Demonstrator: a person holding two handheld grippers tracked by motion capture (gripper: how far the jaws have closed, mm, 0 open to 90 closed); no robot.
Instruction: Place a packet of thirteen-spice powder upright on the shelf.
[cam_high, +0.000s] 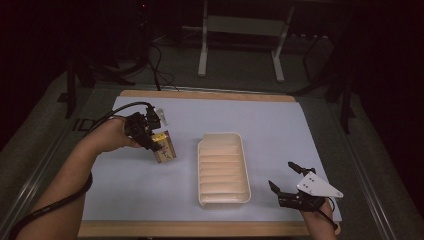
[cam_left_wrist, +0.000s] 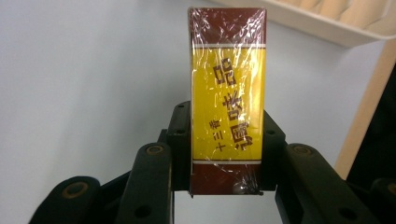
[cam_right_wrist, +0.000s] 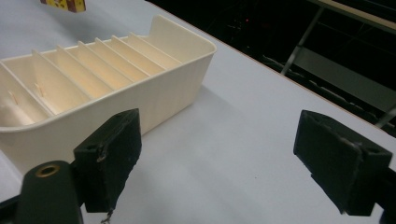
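A: What's the biggest thing in sight?

B: The pale blue worktop (cam_high: 150, 190) with a wooden edge, set in a dark room; metal frame legs (cam_high: 202, 50) stand on the grey floor beyond it.

A: And on it?

B: A cream plastic tray (cam_high: 222, 170) with rounded corners, split by thin ribs into a row of narrow slots. Every slot I can see holds nothing.

A: Where's the packet?

B: The cellophane-wrapped yellow and dark red box (cam_left_wrist: 227, 98) sits in the left claw (cam_high: 152, 137), off to the left of the tray and apart from it. The jaws are closed on its lower part, one against each long side, so most of the box stands out past them.

A: Any writing?

B: Dark red Chinese characters run down the yellow panel. I can't read them reliably.

A: And the other hand?

B: The right claw (cam_high: 285, 177) is near the tray's near right corner, not touching it. Its jaws are spread wide with nothing between them; its own view looks across the tray wall (cam_right_wrist: 154, 100).
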